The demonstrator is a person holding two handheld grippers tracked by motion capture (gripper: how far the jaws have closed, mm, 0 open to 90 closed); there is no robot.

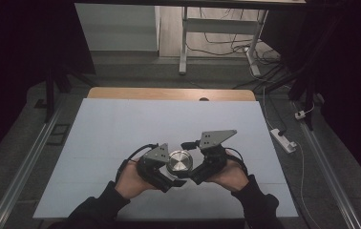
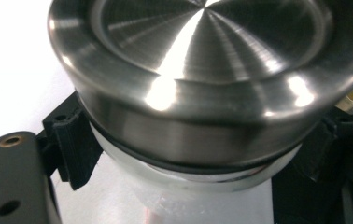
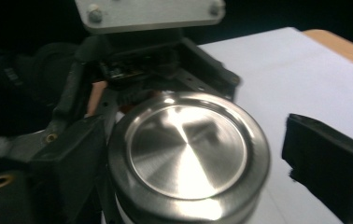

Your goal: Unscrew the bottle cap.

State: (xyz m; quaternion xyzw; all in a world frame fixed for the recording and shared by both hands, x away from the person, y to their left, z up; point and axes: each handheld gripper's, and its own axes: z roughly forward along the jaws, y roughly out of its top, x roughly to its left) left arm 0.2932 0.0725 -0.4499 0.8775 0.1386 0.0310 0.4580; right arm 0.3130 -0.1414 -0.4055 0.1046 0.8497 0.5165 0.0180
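**Two grippers meet around a steel-lidded jar near the bottom of the table**

In the high view, the person's left hand (image 1: 130, 180) comes in at lower centre-left holding the left gripper (image 1: 169, 179), whose grey plate sits just left of a round metal lid (image 1: 179, 161). The jar (image 1: 179, 162) stands on the white table cover (image 1: 121, 129), below the middle of the frame, between the two grippers.

In the left gripper view, the brushed steel lid (image 2: 202, 60) takes up the upper frame, with a dark ring and a pale, translucent jar body (image 2: 198, 186) beneath it. The black jaws press against the body at lower left and right, closed on the jar just under the lid.

To the right in the high view, the right gripper (image 1: 193, 177) is held by the right hand (image 1: 231, 175), with its plate above it. In the right gripper view, the lid (image 3: 187, 149) sits at lower centre; one jaw lies against its left side, while the other stands apart at the right edge, so these jaws are spread and grip nothing. The left gripper (image 3: 151, 65) shows behind the jar, at upper centre.
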